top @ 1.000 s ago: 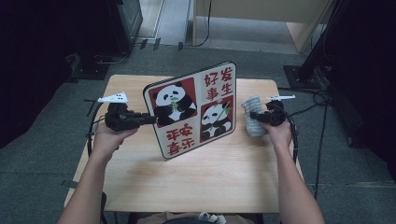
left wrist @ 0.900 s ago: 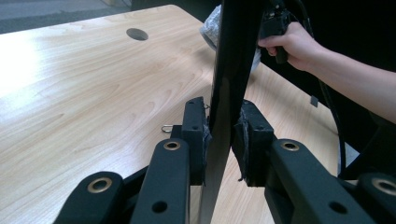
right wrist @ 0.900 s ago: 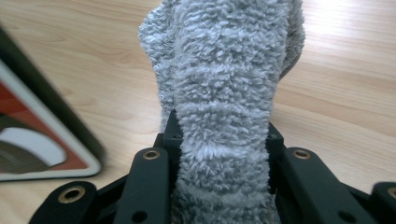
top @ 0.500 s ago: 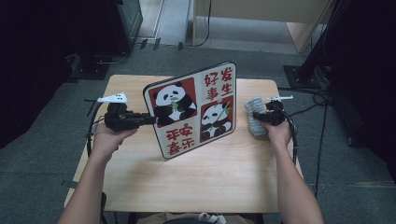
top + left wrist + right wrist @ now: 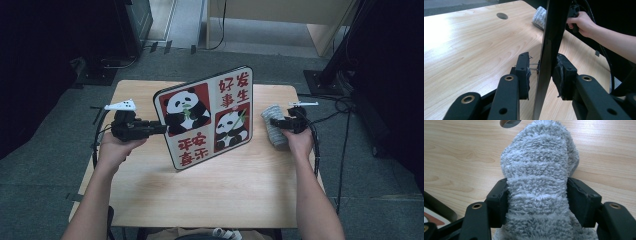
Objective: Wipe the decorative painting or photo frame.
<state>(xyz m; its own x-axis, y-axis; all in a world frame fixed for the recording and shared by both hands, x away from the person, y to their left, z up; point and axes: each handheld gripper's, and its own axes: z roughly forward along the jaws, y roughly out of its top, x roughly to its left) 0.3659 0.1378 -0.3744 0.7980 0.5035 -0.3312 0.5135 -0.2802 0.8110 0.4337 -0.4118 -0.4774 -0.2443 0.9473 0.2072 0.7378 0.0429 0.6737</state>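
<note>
Between the right tool's (image 5: 537,195) just-opened jaws lies the grey sock (image 5: 539,182).

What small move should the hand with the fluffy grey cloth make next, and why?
Probably draw the right gripper straight back off the grey cloth. Its jaws have just been opening with the cloth between them, and the cloth rests on the table, so it looks set down.
</note>
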